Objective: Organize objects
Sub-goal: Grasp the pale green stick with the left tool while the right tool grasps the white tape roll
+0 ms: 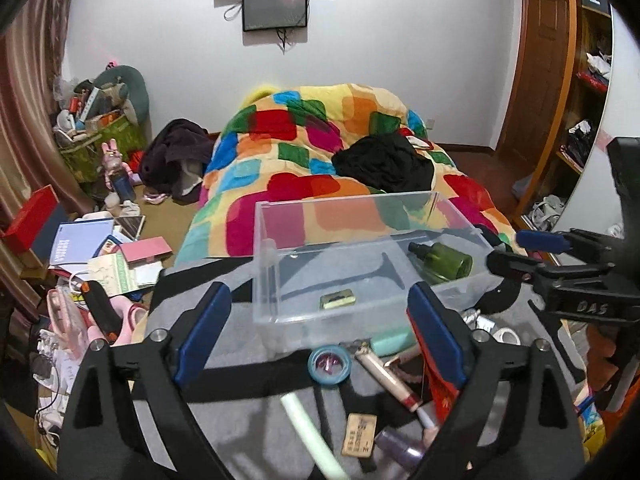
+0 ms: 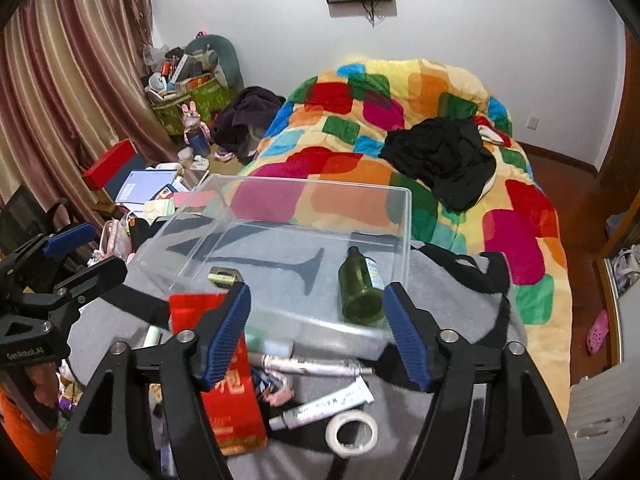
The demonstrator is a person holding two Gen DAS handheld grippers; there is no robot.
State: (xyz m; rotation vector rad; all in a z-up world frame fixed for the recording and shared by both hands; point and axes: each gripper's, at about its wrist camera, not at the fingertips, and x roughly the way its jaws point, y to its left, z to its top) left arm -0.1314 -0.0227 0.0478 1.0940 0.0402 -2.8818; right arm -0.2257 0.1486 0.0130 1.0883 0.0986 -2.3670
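A clear plastic box (image 1: 265, 264) (image 2: 402, 236) stands on a grey cloth (image 1: 248, 420) at the foot of the bed. Inside it lie a green bottle (image 1: 444, 262) (image 2: 360, 292) and a small brass-coloured block (image 1: 338, 299) (image 2: 222, 276). My left gripper (image 1: 318, 296) hangs open just in front of the box, nothing between its blue pads. My right gripper (image 2: 318, 292) is open too, above the box's near wall, with the green bottle beyond its right finger. Loose on the cloth lie a blue round tin (image 1: 330, 364), a lipstick tube (image 1: 386, 376), a red packet (image 2: 232, 380) and a tape roll (image 2: 352, 432).
A colourful quilt (image 2: 400, 92) with a black garment (image 2: 444, 156) covers the bed behind the box. Books and boxes (image 1: 88, 248) pile up on the floor at the left, by the curtain. A wooden wardrobe (image 1: 576, 100) stands at the right.
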